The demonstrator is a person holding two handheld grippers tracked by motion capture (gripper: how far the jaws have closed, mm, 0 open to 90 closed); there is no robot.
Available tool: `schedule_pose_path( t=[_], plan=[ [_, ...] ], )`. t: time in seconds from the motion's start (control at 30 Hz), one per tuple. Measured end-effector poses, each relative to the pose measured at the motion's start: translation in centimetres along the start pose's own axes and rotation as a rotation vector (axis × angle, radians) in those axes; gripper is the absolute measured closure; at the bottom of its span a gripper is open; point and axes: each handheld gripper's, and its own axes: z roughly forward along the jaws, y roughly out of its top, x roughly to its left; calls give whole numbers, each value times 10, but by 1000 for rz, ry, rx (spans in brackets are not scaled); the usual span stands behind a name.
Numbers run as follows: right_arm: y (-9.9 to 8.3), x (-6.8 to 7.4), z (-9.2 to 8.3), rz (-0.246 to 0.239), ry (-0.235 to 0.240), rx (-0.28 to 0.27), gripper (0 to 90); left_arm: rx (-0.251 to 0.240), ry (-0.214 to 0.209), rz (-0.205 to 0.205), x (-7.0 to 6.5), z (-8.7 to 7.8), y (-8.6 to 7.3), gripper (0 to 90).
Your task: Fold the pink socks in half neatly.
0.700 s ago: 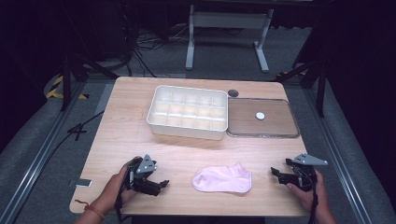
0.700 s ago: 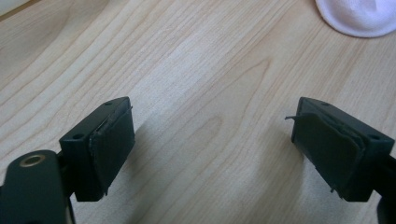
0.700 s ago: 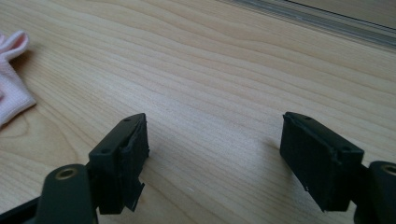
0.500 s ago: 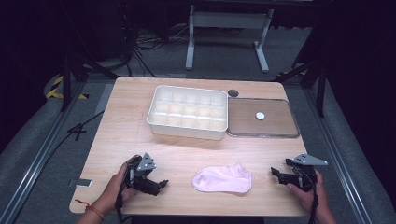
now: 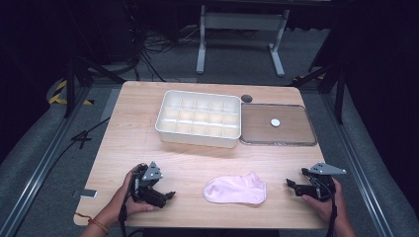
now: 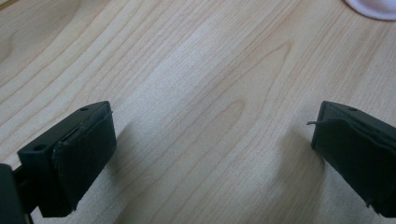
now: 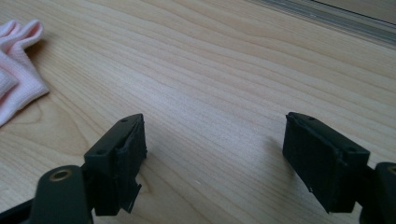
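Left gripper sits at lower left of the high view, jaws spread wide over bare wood, nothing between them. Right gripper sits at lower right, jaws likewise apart and empty. I see the pink sock lying flat between the two, near the bottom edge of the table, touching neither. Above it, a white compartment tray at centre; just beside its right side lies a clear lid.
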Motion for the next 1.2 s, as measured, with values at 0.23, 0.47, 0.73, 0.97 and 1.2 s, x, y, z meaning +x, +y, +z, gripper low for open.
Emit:
schedule_pose_path(
  t=[0.23,0.47,0.73,0.97,1.2],
  plan=[
    [-4,3,-8,6,18,-29,342,-2,-23,22,3,2,2,0],
    [6,26,-16,-62,78,-95,499,-1,-22,23,3,2,2,0],
    [17,49,-15,-124,138,-116,607,0,-19,23,3,1,2,0],
    [26,66,-14,-166,194,-132,699,-2,-18,22,3,2,2,0],
    [33,82,-8,-215,231,-126,734,-2,-18,23,3,2,2,0]
  ],
)
